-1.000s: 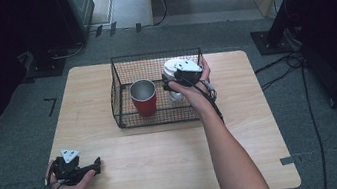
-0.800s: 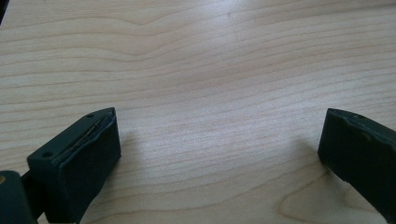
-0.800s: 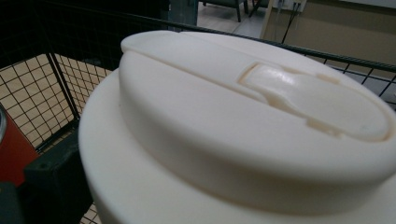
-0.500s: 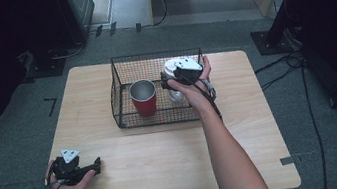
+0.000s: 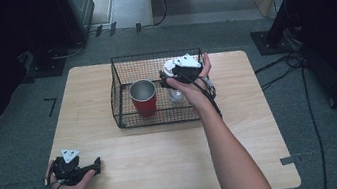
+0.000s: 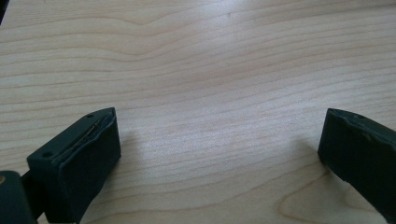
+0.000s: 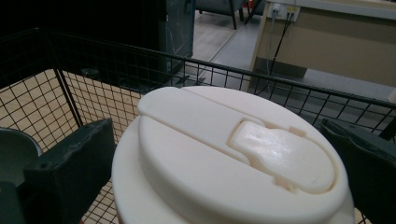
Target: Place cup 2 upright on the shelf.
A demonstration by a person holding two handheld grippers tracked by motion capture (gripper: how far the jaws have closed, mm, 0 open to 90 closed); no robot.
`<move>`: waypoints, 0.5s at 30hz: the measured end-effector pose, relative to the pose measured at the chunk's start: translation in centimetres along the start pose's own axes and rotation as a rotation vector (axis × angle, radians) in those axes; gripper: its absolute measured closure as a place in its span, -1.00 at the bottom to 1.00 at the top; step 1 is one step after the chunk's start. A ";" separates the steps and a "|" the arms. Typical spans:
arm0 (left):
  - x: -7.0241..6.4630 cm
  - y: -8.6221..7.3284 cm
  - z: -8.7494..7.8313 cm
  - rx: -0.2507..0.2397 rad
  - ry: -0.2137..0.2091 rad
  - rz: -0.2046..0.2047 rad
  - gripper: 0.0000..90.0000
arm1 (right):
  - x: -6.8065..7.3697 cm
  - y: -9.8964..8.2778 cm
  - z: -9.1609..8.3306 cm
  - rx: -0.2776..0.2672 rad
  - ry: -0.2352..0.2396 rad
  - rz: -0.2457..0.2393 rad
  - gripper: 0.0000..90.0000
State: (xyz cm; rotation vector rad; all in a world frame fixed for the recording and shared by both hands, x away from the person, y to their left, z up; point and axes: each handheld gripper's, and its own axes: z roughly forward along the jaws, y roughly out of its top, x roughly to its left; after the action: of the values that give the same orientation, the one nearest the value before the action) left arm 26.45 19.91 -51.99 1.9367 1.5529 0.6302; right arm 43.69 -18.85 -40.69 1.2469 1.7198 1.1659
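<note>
Your right gripper had just spread its jaws wide around the white-lidded bottle standing in the wire basket beside the red cup; release looked finished. Next, lift clear. Your left gripper rested wide, empty, on the table.

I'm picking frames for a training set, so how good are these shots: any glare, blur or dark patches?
High view: table evenly lit, surroundings dark, slightly soft. Left gripper view: wood grain sharp, soft shadows by the open left gripper. Right gripper view: glare on the white lid, its near edge blurred, basket wire sharp, dim behind.
</note>
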 end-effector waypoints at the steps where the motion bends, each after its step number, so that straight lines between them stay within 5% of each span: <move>1: 0.0 0.0 0.0 0.000 0.000 0.000 -1.00 | 0.1 0.1 -0.1 0.007 -0.004 0.002 -1.00; 15: 0.0 0.0 0.0 0.000 0.000 0.000 -1.00 | -0.2 1.5 -2.9 0.000 -0.007 0.013 -1.00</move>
State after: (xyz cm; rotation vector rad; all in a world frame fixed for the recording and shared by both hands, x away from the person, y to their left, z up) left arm 26.45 19.91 -51.99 1.9365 1.5526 0.6305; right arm 41.62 -19.57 -38.23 1.2629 1.7087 1.1676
